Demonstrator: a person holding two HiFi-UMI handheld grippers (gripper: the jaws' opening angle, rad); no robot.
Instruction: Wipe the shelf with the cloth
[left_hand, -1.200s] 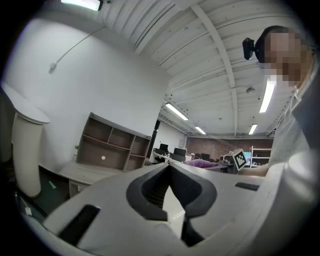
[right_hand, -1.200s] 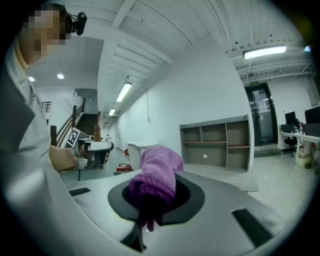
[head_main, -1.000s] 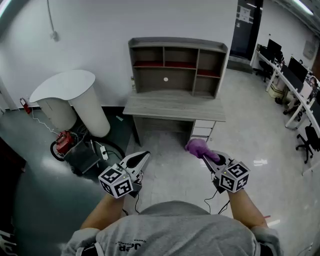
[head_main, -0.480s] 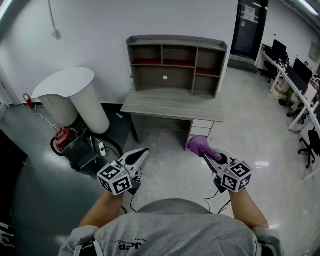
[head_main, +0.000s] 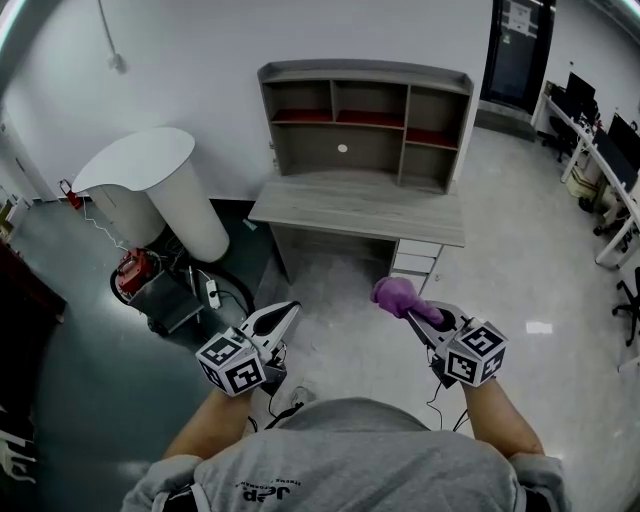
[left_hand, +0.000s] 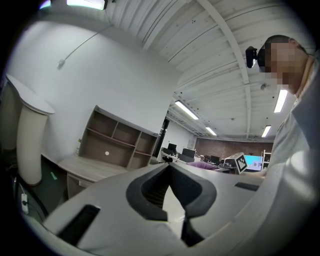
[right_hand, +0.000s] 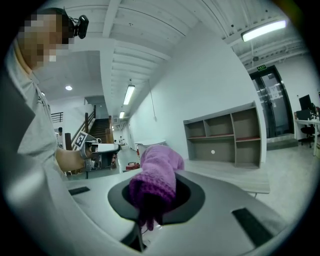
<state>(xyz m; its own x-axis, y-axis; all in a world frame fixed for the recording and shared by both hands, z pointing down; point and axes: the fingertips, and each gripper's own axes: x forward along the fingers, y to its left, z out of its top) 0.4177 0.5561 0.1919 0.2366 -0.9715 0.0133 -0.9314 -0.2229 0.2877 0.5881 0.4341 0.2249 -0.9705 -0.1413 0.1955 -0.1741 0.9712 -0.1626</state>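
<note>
Cloth (head_main: 396, 296) sits clamped in my right tool (head_main: 408, 308); shelf (head_main: 365, 125) stands well ahead, slightly to its left, above the worktop (head_main: 355, 205); left tool (head_main: 292, 310) closed, empty.

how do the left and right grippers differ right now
The right gripper is shut on the purple cloth; the left gripper is shut on nothing. In the head view the right gripper's jaws angle up and left, the left gripper's up and right. Both carry a marker cube and are held low, well short of the shelf.
</note>
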